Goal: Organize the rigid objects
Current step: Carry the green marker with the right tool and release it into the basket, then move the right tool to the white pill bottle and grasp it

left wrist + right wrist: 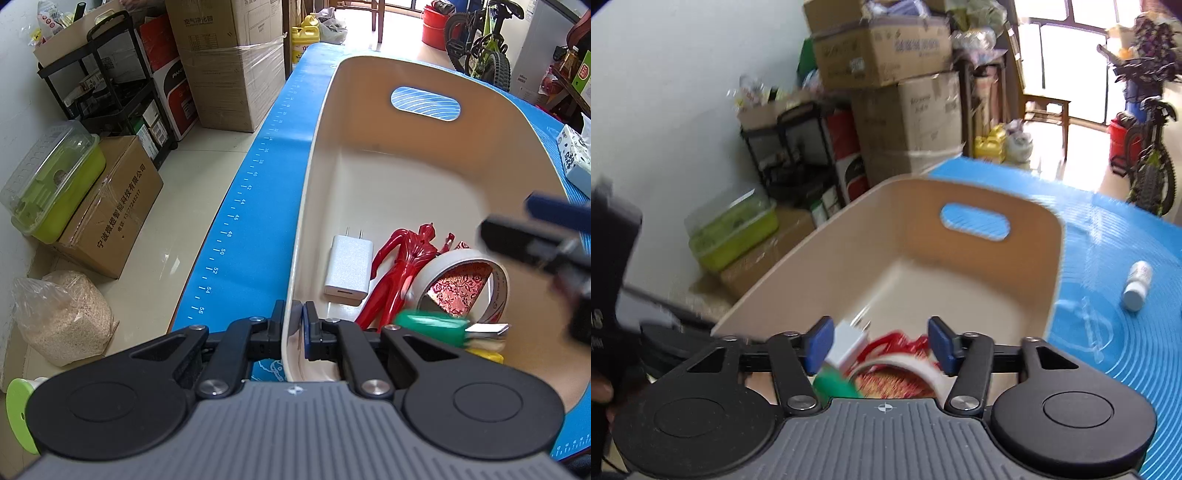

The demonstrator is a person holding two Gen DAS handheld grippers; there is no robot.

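Observation:
A cream bin (369,155) stands on the blue mat (255,192). In it lie a white charger (349,271), a red toy figure (402,266), a tape roll (465,284) and a blurred green-and-yellow item (439,326). My left gripper (293,328) is shut on the bin's near-left wall. My right gripper (881,345) is open and empty above the bin (923,236), over the charger (846,347) and tape roll (897,369). It shows blurred at the right of the left wrist view (535,236). A small white bottle (1137,286) lies on the mat (1108,258) right of the bin.
Cardboard boxes (229,62), a black cart (110,85), a green container (55,177) and a bag of grain (62,317) stand on the floor left of the table. A tissue pack (576,155) lies on the mat at far right. A bicycle (480,40) is beyond.

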